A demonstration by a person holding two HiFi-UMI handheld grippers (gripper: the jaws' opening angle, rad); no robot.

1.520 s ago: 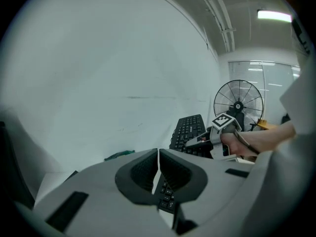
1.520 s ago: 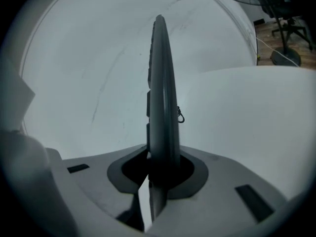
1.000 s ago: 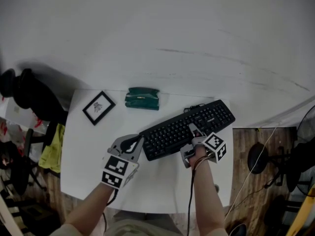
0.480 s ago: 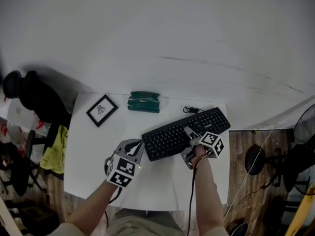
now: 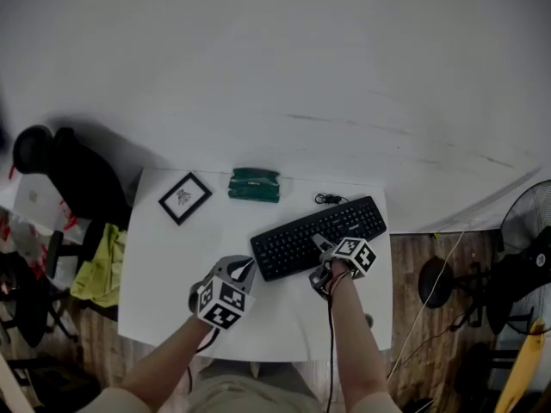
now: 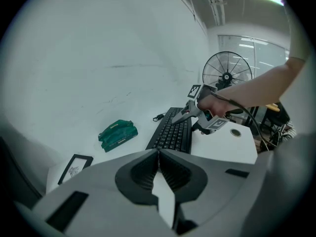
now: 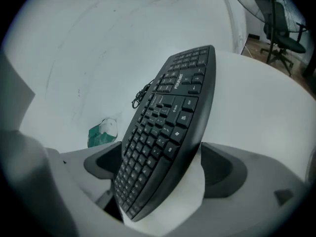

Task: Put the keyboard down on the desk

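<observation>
From here I see the keyboard (image 5: 317, 235) lying flat, keys up, on the white desk (image 5: 164, 274), set at a slant with its right end close to the desk's right edge; that is how the task wants it. Its cable (image 5: 330, 200) is coiled just behind it. The right gripper (image 5: 321, 256) sits at the keyboard's near long edge, about midway along; in the right gripper view its jaws stand wide apart with the keyboard between them, and bare desk shows between the board and the right-hand jaw, so I judge nothing is pinched. The left gripper (image 6: 158, 154) hovers over bare desk just off the keyboard's left end, jaws together on nothing. A green object (image 5: 254, 185) and a small picture frame (image 5: 184, 198) lie further back, well clear. As for handling, I take the board for light, stiff plastic, long enough to swing or droop if gripped at one point; the casing looks smooth, so it may slip; the keys would give under a pad. I would grip the plain rim of a long edge near the middle, or both ends with both tongs, minding the trailing cable.
</observation>
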